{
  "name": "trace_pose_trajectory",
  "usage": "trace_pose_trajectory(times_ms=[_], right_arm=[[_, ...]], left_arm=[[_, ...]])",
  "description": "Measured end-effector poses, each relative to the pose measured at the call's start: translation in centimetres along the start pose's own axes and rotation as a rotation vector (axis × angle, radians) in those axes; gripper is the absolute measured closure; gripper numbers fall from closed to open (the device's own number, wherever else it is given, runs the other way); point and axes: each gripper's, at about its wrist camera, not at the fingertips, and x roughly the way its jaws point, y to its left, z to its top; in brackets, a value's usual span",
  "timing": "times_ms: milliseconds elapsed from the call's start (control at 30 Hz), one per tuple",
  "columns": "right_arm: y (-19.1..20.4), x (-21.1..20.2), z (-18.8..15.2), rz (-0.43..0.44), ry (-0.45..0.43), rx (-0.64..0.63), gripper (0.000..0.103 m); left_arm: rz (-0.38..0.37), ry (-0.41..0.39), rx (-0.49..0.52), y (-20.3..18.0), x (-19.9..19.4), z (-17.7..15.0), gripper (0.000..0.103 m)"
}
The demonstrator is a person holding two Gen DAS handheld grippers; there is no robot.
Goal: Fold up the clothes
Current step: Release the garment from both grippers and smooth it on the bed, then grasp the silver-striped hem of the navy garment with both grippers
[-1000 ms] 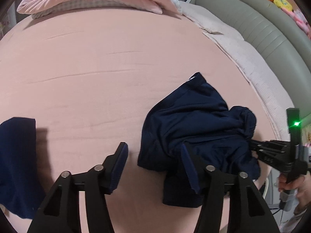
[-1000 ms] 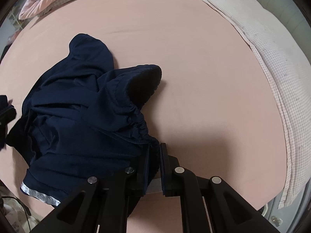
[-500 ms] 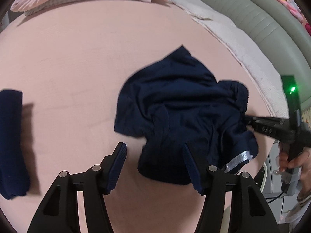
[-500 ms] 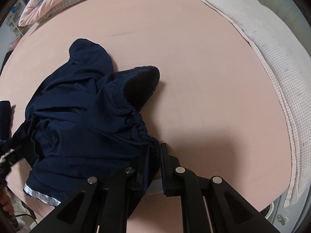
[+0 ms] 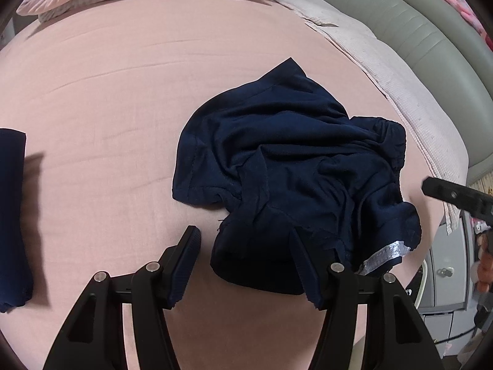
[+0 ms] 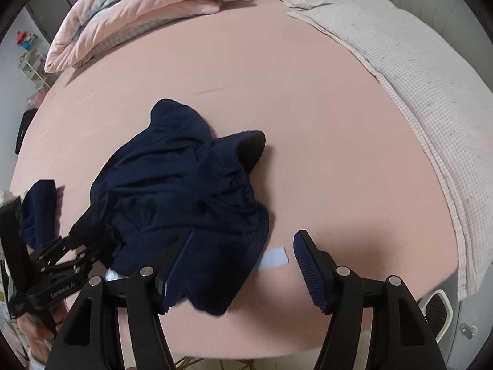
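Two things have changed for us since a second ago: our right gripper (image 6: pixel 242 262), which was then clamped on the elastic waistband of the navy shorts (image 5: pixel 292 182), has let go and its jaws are opening, with only the garment's near edge and a small white label (image 6: pixel 274 257) lying between them, no pad pressing on cloth; and our left gripper (image 5: pixel 246 262) has come in lower over the garment, so the shorts fill more of its view. Its jaws stand apart as before, released, the right finger (image 5: pixel 303 265) over the near edge of the fabric and the left finger (image 5: pixel 185 262) over bare sheet; we grasp nothing with it.

We count one crumpled pair of shorts, one second navy piece (image 5: pixel 12 215) already folded and lying well apart at the far left of the left wrist view, one pink sheet (image 5: pixel 107 92) covering the bed, one folded pink quilt (image 6: pixel 138 15) at the far edge, and one pale checked blanket (image 6: pixel 416 77) along the right side.

The shorts lie bunched on the sheet near the bed's front edge, between our two tools. Their long axis runs from a pointed corner away from us toward the near right, where a silvery reflective strip (image 5: pixel 385 256) marks the hem; the gathered waistband (image 5: pixel 388 135) faces right
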Motion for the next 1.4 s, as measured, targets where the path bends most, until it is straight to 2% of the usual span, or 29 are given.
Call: trace_pose_trajectory(times_ms=[267, 500, 600, 667, 700, 767, 867, 1000, 1400], right_arm=[[-0.1, -1.1, -4.8, 0.054, 0.019, -0.01, 0.037], [0.9, 0.8, -6.2, 0.074, 0.041, -0.029, 0.037], [1.1, 0.7, -6.4, 0.082, 0.036, -0.037, 0.037], [1.2, 1.0, -6.4, 0.079, 0.037, -0.043, 0.037], [1.3, 1.1, -6.5, 0.077, 0.033, -0.046, 0.037], [1.5, 1.4, -6.7, 0.071, 0.025, -0.058, 0.037], [1.9, 2.0, -6.8, 0.056, 0.012, -0.077, 0.037], [2.7, 2.2, -6.9, 0.034, -0.008, -0.114, 0.037], [3.0, 1.9, -7.0, 0.026, -0.075, -0.13, 0.04]], left_arm=[[-0.017, -0.066, -0.002, 0.3, -0.2, -0.9, 0.044], [-0.064, -0.124, -0.01, 1.2, -0.4, -2.0, 0.045], [-0.041, -0.13, -0.013, 1.3, -0.7, -2.1, 0.053], [-0.013, -0.136, -0.013, 1.2, -0.8, -2.1, 0.066], [-0.008, -0.141, -0.016, 1.3, -0.9, -2.2, 0.068], [-0.022, -0.147, -0.04, 2.1, -1.1, -2.2, 0.077], [-0.068, -0.15, -0.095, 3.3, -1.2, -2.1, 0.084], [-0.12, -0.158, -0.138, 4.2, -1.2, -2.3, 0.088], [-0.161, -0.174, -0.167, 4.5, -2.1, -2.9, 0.09]])
